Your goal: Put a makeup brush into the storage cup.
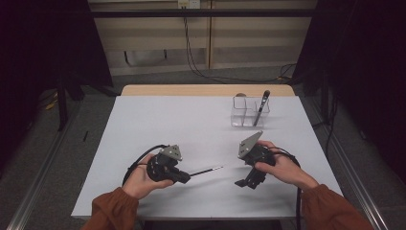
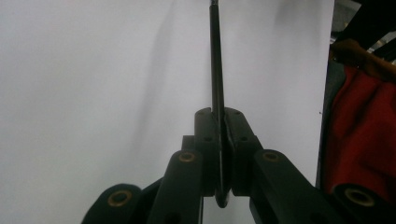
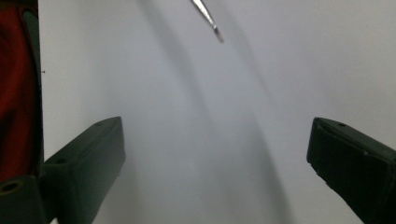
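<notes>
The left tongs point(image 1: 184, 177) were clamped on a thin black pen point(image 1: 206, 170), gripping it near its back end. In the high view the pen stuck out of them roughly level, pointing toward the right tongs, its pale tip point(image 1: 219, 167) above the bare white tabletop point(image 1: 191, 124) and casting a faint shadow beneath. In the left gripper view the pen point(image 2: 216, 65) ran straight up between the two pressed-together pads, with a short end showing below them. The left hand point(image 1: 141, 179) held its gripper low near the front edge of the tabletop, and a black cable looped behind it.

The right tongs point(image 1: 249, 183) stood wide apart with nothing between them. In the right gripper view the two black pads point(image 3: 100, 149) sat at opposite edges of the frame over plain tabletop, and the pen's tip point(image 3: 210, 21) appeared near the top, well clear of both. The right hand point(image 1: 282, 167) held its gripper angled downward, the tips close to the surface; whether they touched it could not be told. The two tongs were near each other, with a clear gap from the pen's tip to the right gripper.

At the far right of the tabletop stood a clear two-part holder point(image 1: 250, 112). A second dark pen point(image 1: 261, 108) leaned upright in its right compartment. The left compartment's contents could not be made out. Orange-brown sleeves point(image 1: 112, 211) covered both forearms.
</notes>
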`<state>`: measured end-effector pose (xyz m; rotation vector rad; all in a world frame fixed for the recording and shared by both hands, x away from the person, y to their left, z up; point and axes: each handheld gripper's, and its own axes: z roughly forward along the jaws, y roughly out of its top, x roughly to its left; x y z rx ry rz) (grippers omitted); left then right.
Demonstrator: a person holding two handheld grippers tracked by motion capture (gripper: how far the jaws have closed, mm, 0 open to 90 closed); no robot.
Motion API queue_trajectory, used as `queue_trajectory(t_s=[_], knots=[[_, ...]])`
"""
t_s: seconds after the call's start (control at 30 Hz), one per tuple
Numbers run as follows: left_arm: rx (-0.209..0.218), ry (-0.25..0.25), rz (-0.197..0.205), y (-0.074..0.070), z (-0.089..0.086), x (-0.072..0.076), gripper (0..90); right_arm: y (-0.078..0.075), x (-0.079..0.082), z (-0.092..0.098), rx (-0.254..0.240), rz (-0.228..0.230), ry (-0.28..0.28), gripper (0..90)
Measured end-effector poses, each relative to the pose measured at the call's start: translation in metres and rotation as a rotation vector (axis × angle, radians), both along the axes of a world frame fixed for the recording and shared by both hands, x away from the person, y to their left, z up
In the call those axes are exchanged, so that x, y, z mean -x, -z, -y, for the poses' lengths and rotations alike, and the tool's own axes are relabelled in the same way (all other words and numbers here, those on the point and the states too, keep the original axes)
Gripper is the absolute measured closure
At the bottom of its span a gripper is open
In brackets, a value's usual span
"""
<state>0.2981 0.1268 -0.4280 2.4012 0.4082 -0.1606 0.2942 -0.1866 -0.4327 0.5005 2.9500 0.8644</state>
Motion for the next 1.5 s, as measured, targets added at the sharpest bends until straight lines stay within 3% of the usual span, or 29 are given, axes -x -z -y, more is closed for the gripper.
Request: queue_trajectory(t_s=[0.27, 0.3, 0.4, 0.47, 0.53, 0.6, 0.77, 0.97, 1.07, 1.17, 1.43, 1.5], knots=[[0.044, -0.017, 0.001, 0.001, -0.008, 0.001, 85.3, 0.006, 0.011, 0.009, -0.042, 0.05, 0.059, 4.0], [0.064, -0.033, -0.005, 0.003, -0.008, 0.002, 85.4, 0.007, 0.012, 0.01, -0.056, 0.056, 0.062, 4.2], [0.068, -0.025, 0.001, 0.005, -0.01, 0.001, 85.4, 0.007, 0.016, 0.012, -0.098, 0.047, 0.056, 3.7], [0.107, -0.048, -0.009, 0.005, -0.013, -0.001, 85.4, 0.007, 0.017, 0.014, -0.14, 0.043, 0.064, 3.6], [0.121, -0.052, 0.006, 0.005, -0.015, -0.001, 85.4, 0.01, 0.017, 0.016, -0.187, 0.037, 0.085, 3.3], [0.133, -0.048, 0.001, 0.006, -0.015, 0.0, 85.4, 0.013, 0.018, 0.017, -0.186, 0.051, 0.096, 3.6], [0.135, -0.022, 0.056, 0.011, -0.011, 0.004, 85.3, 0.015, 0.021, 0.018, -0.216, 0.037, 0.102, 4.2], [0.243, -0.05, 0.075, 0.01, -0.017, 0.004, 85.3, 0.018, 0.027, 0.016, -0.262, 0.065, 0.123, 2.3], [0.264, -0.056, 0.082, 0.013, -0.019, 0.003, 85.3, 0.023, 0.028, 0.017, -0.286, 0.053, 0.141, 2.5], [0.294, -0.055, 0.095, 0.012, -0.018, 0.004, 85.3, 0.023, 0.03, 0.018, -0.337, 0.07, 0.161, 2.2], [0.349, -0.081, 0.112, 0.01, -0.017, 0.005, 85.3, 0.023, 0.031, 0.017, -0.412, 0.077, 0.177, 1.9], [0.388, -0.077, 0.116, 0.01, -0.018, 0.006, 85.3, 0.023, 0.032, 0.016, -0.428, 0.092, 0.176, 1.9]])
